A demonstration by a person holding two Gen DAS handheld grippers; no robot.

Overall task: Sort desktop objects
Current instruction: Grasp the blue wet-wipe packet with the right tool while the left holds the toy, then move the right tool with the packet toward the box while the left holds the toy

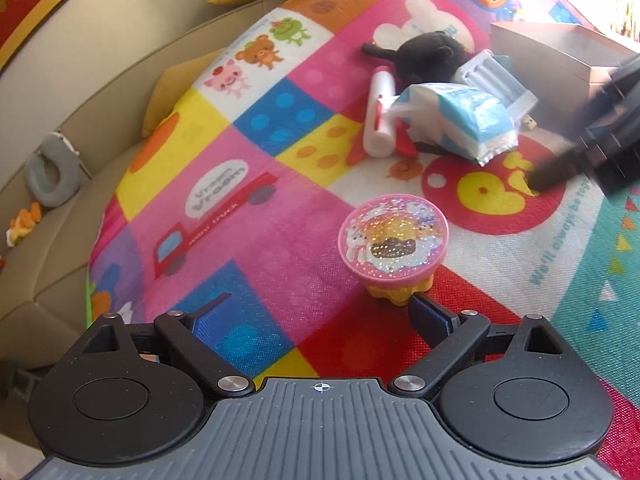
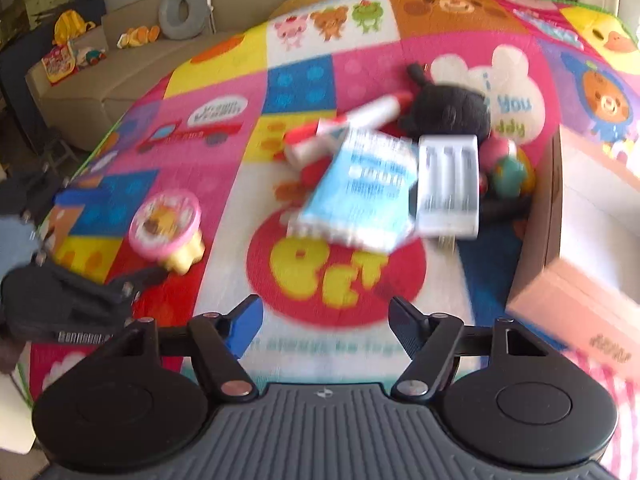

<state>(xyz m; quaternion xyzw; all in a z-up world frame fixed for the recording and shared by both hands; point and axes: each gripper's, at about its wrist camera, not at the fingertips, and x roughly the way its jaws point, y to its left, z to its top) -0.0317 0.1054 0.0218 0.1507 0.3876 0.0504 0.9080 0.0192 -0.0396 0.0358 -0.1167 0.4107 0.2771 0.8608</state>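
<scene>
Left wrist view has the left gripper (image 1: pixel 316 316) spread wide and empty, its jaws apart over the play mat (image 1: pixel 248 208), with the pink toy (image 1: pixel 393 237) standing on yellow feet just past the right finger, untouched; I'd guess the wide spread is meant to straddle that broad pink top. Further right, beyond the toy, lies the unsorted heap: a white roller (image 1: pixel 379 114), a black plush (image 1: pixel 430 56), a blue-and-white pack (image 1: pixel 460 118) leaning on the roller, and a white tray (image 1: pixel 496 76) behind it. A cardboard box (image 1: pixel 560 54) sits just beside the heap, likely the place they go. Right wrist view, blurred, shows the right gripper (image 2: pixel 326 324) released too, nothing between its jaws, hanging over the mat short of the pack
</scene>
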